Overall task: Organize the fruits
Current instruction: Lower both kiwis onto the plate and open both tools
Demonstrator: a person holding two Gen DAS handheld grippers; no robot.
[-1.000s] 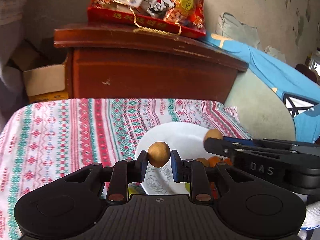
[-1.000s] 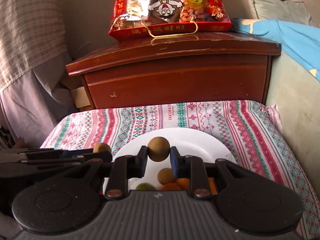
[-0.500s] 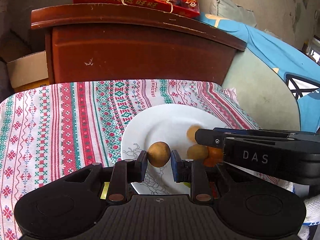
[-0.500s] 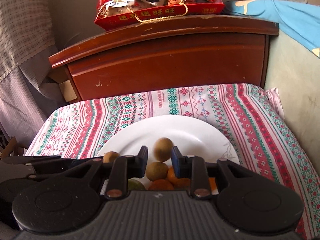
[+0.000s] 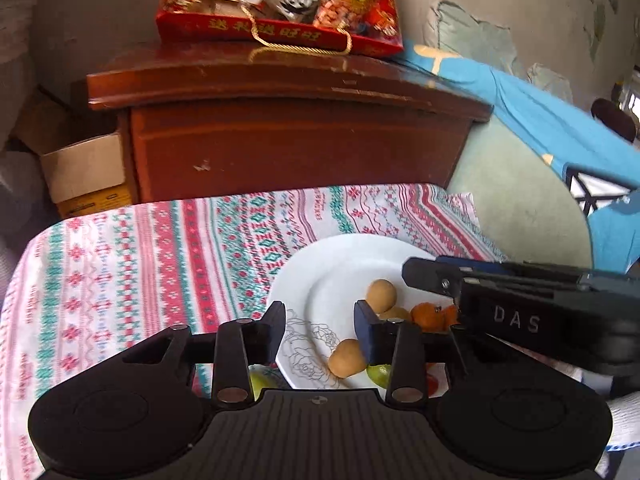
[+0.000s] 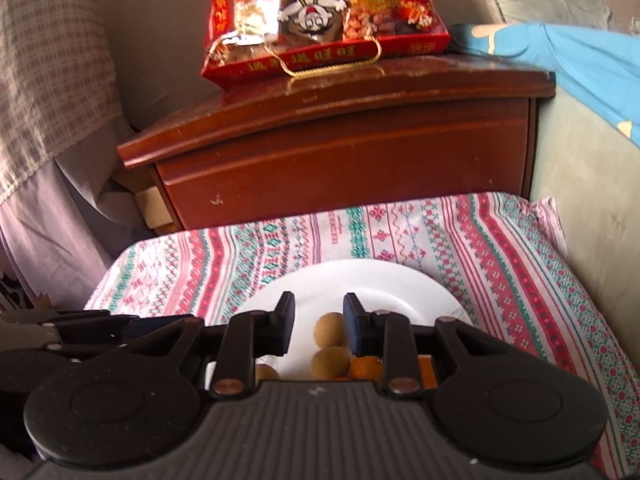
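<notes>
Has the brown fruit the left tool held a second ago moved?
Yes. The brown fruit has dropped from between the opening left tool onto the white plate, near its rose drawing.

Left tool [image 5: 320,326] opening; right tool [image 6: 319,322] parted.

I am looking at my left gripper [image 5: 320,332], matte black with blue-faced finger pads, brass-coloured screws and a ribbed base, while my right gripper [image 5: 416,274] is showing white "DAS" lettering.
</notes>
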